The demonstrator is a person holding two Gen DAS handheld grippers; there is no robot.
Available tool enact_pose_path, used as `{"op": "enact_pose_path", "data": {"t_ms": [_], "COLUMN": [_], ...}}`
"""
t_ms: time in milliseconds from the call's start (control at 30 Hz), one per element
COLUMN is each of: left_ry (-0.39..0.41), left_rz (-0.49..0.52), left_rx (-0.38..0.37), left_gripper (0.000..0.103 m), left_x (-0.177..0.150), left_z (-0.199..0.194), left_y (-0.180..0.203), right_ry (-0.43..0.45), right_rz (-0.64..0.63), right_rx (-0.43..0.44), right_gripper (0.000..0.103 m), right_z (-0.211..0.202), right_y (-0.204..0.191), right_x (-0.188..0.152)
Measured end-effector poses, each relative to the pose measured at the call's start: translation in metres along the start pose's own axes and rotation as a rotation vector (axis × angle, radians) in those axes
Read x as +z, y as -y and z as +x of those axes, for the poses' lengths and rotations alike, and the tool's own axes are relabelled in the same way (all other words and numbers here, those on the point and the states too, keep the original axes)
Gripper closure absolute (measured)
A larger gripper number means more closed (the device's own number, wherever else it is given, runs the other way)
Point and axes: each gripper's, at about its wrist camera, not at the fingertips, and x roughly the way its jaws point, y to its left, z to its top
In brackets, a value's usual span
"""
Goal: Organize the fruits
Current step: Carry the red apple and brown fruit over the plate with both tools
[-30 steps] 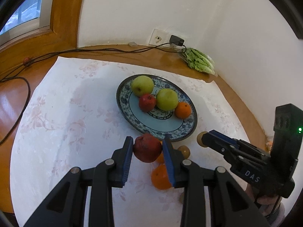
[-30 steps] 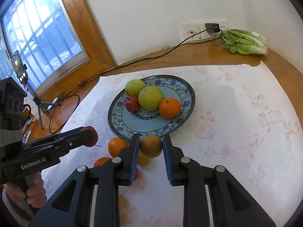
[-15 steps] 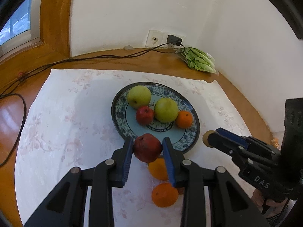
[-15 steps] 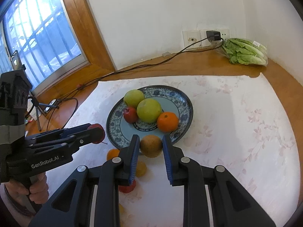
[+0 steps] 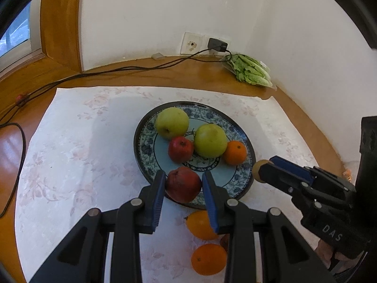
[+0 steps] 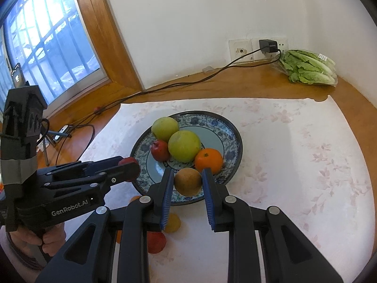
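Our left gripper (image 5: pixel 183 187) has its fingers (image 5: pixel 157 194) clamped on a dark red pomegranate (image 5: pixel 183 184), hanging over the near rim of the blue-patterned plate (image 5: pixel 243 141). Our right gripper (image 6: pixel 187 182) pinches a brown pear (image 6: pixel 187 181) over the same rim. We should lower each fruit into the bare near part of the plate before letting go, well apart from each other and clear of the orange (image 6: pixel 208 160), so nothing rolls. Loose fruit waits on the tabletop (image 6: pixel 294 165) beneath us.

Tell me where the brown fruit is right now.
The brown fruit sits clamped in the right gripper, above the near rim of the plate, just in front of the orange.
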Motion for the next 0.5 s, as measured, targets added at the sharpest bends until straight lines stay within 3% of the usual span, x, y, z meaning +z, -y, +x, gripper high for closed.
{"op": "enact_pose_path", "data": {"t_ms": [500], "left_ry": [0.012], "left_rz": [0.014], "left_rx": [-0.006], "left_gripper": [0.070], "left_x": [0.0043], "left_z": [0.0077], "left_y": [-0.0016], "right_ry": [-0.012], "right_rz": [-0.019], "right_rx": [0.009], "right_gripper": [0.077], "right_z": [0.0113], "right_y": [-0.0024], "right_x": [-0.0060]}}
